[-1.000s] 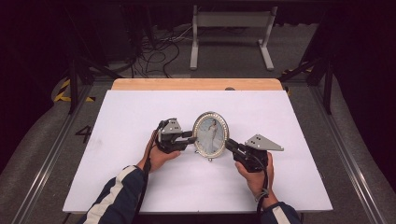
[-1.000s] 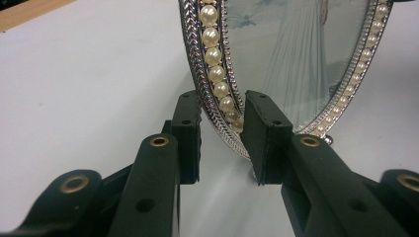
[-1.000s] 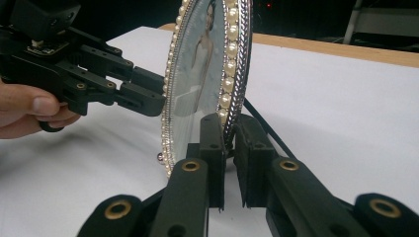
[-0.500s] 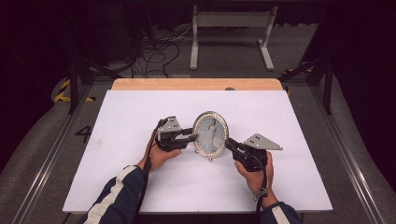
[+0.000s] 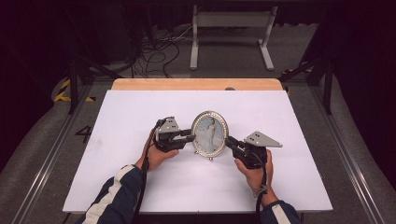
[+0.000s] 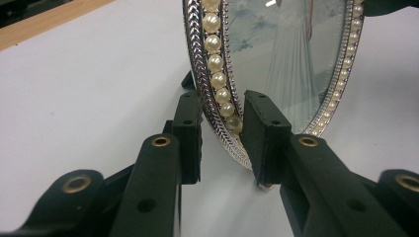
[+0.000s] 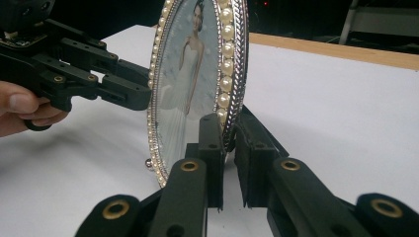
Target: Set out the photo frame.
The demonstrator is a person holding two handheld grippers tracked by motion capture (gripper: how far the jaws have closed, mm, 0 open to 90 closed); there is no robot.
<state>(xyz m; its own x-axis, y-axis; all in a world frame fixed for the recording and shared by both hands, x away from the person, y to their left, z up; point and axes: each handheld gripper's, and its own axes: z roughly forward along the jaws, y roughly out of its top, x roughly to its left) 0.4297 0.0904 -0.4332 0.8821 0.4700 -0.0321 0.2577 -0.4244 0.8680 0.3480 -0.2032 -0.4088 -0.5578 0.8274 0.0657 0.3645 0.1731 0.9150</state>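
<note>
Glass and metal make up the oval photo frame (image 5: 210,132), which stands upright near the middle of the high view, on the white worktop (image 5: 121,116). It looks rigid and moderately light, with a glazed front that would crack if dropped or squeezed across its face. The silvery ribbed rim is probably slick, and the ring of pearl beads (image 6: 216,64) gives an uneven surface that could let a pad slide. I would judge the rim edge the sensible place to hold it, at both sides and low down, never on the glass.

That is where both tools sit. The left tongs (image 5: 190,136) straddle the rim's left edge; in the left gripper view (image 6: 223,131) the pads flank the rim with small gaps visible, so they look loosely set around it rather than clamped, though I cannot be sure of contact. The right tongs (image 5: 229,142) meet the rim's lower right; the right gripper view (image 7: 227,148) shows the pads pressed close on either side of the rim, apparently pinching it.

The high view gives the overall layout: both hands low in the frame, the frame between them. The right gripper view shows the portrait (image 7: 185,74) of a figure in a white gown and a small ball foot (image 7: 148,163) on the worktop. The left gripper view shows the chevron pattern of the rim up close.
</note>
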